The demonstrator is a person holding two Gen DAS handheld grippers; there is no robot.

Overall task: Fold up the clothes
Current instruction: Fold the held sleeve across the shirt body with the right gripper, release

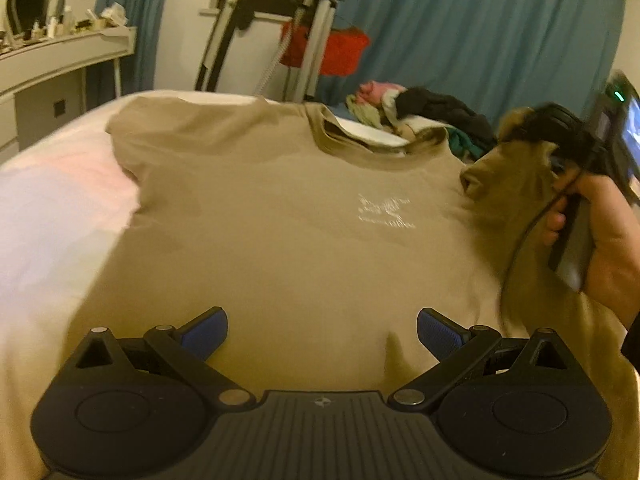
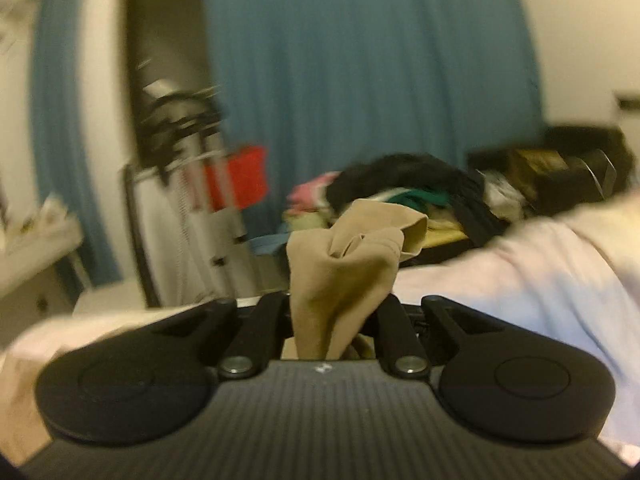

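Spread front-up across the pale pink-white bed cover (image 1: 52, 200) lies a tan short-sleeved cotton T-shirt (image 1: 280, 220), its ribbed collar (image 1: 352, 148) toward the far side and a small white printed mark (image 1: 386, 214) on the chest. One sleeve (image 1: 132, 128) lies flat at the far left of the left wrist view. The other sleeve (image 1: 508, 184) is bunched and lifted off the bed, pinched in the right gripper (image 1: 532, 128), which a person's hand (image 1: 592, 232) holds by its handle at the right edge of that view; a black cable (image 1: 520, 248) hangs down from it.

Seen from the right wrist camera, the right gripper (image 2: 334, 312) has its 2 black fingers drawn close together with the tan fabric (image 2: 344, 264) clamped between them, the cloth standing up in crumpled folds above the tips. That view is heavily motion-blurred.

Over the lower middle of the shirt, the left gripper (image 1: 322, 334) is spread wide, its 2 blue-padded fingertips (image 1: 204, 334) well apart and nothing between them. Whether they touch the fabric beneath cannot be told.

Beyond the collar sits a heap of mixed clothes (image 1: 420, 112) in pink, black, green and white. Behind it hang blue curtains (image 1: 480, 32), with a red cloth (image 1: 340, 52) draped on a metal stand (image 1: 316, 28). A white dressing table (image 1: 60, 60) stands at the left.
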